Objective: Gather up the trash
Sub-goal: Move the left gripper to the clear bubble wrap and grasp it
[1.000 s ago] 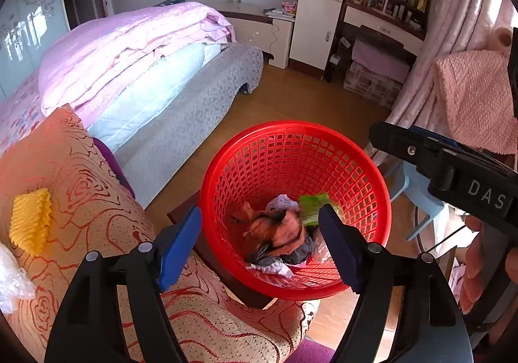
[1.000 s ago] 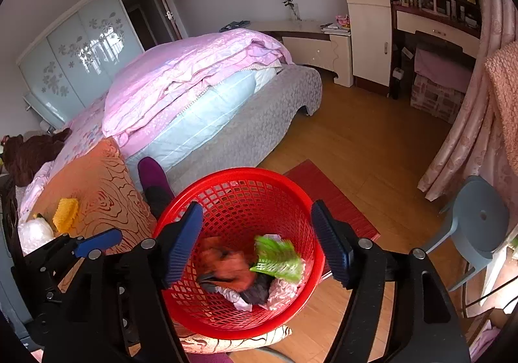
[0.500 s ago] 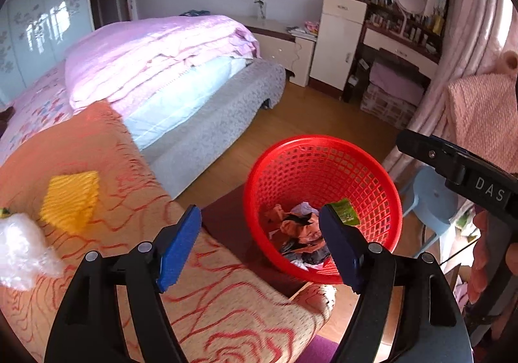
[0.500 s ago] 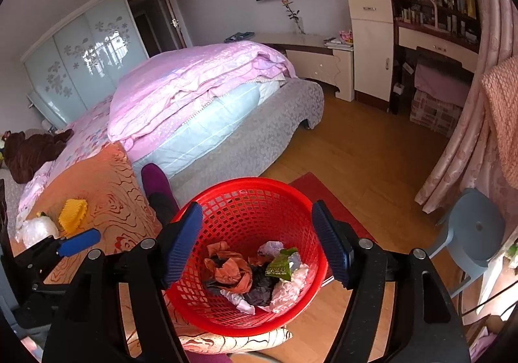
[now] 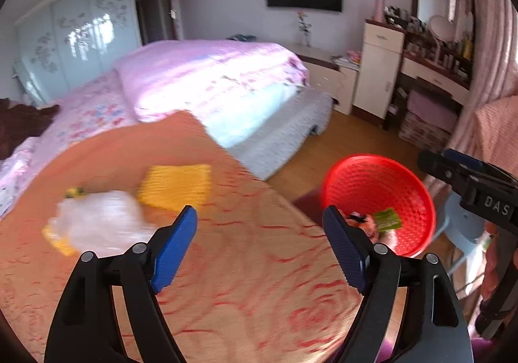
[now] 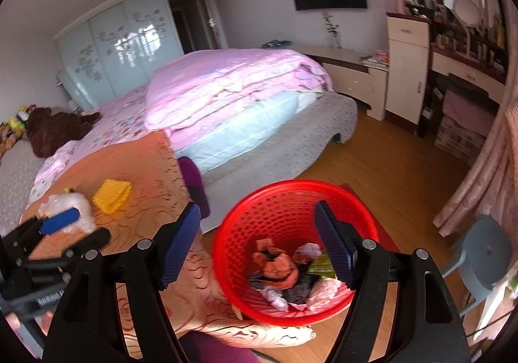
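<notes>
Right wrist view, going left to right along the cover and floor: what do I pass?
clear plastic bag → yellow wrapper → red basket → grey stool

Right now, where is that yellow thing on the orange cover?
In the right wrist view the yellow piece lies at the left on the orange patterned cover, just right of the crumpled clear plastic, well left of the red basket.
</notes>
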Demonstrator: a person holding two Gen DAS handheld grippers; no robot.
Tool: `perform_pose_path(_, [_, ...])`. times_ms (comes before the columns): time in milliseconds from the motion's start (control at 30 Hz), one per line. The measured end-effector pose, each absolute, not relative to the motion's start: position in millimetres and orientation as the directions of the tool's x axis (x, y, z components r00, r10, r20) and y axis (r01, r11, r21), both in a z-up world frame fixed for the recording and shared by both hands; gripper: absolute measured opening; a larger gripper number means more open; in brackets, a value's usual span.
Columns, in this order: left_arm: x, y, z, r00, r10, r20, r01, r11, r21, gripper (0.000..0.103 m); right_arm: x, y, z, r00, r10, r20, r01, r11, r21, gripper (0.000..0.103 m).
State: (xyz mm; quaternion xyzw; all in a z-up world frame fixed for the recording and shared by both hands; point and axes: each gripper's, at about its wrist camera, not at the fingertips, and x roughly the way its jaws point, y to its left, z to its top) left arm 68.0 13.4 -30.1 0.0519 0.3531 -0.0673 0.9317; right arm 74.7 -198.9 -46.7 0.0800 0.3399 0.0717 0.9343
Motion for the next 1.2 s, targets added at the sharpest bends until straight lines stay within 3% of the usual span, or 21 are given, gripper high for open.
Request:
perform_pose_path(333, [80.2,99.7,4.1,0.78,0.055,-0.623,-0.043,0.998,0.035,0.085,70.6,-182.8,-43.4,0.751,0.21,-0.625,-0.114,0.975,0.192,0.071])
perform_pose_path(767, [107.6,128.0,-46.4,0.694,0.099,-0.713,-0.093,0.995,0.048,0.084,72.0,-176.7,-50.9,0.732,0.222,-0.644,-0.13,0.973,0.188,0.071])
perform_pose_path(833, [106.1,124.4,-48.6,0.699,0.117,-0.706,-0.089,0.993,0.076,0.078,73.6,-175.8,-52.6,0.728,0.224,-0.648,-0.13,0.973,0.19,0.071])
perform_pose_path(900, [105.4,122.9,-49.2,0.701,0.128,-0.702,-0.088,0.992,0.093,0.064,75.0,-175.1,-54.5,0.724,0.225,-0.652,-0.131,0.973,0.19,0.071])
perform_pose_path(1000, [105.6,125.4,-51.2,0.698,0.132,-0.704,-0.091,0.991,0.095,0.05,75.3,-173.1,-56.9,0.718,0.226,-0.658,-0.135,0.973,0.187,0.071])
perform_pose_path(1200, [103.8,130.8,-53.2,0.701,0.134,-0.7,-0.098,0.991,0.092,0.035,75.4,-164.8,-58.0,0.71,0.231,-0.665,-0.149,0.973,0.178,0.071])
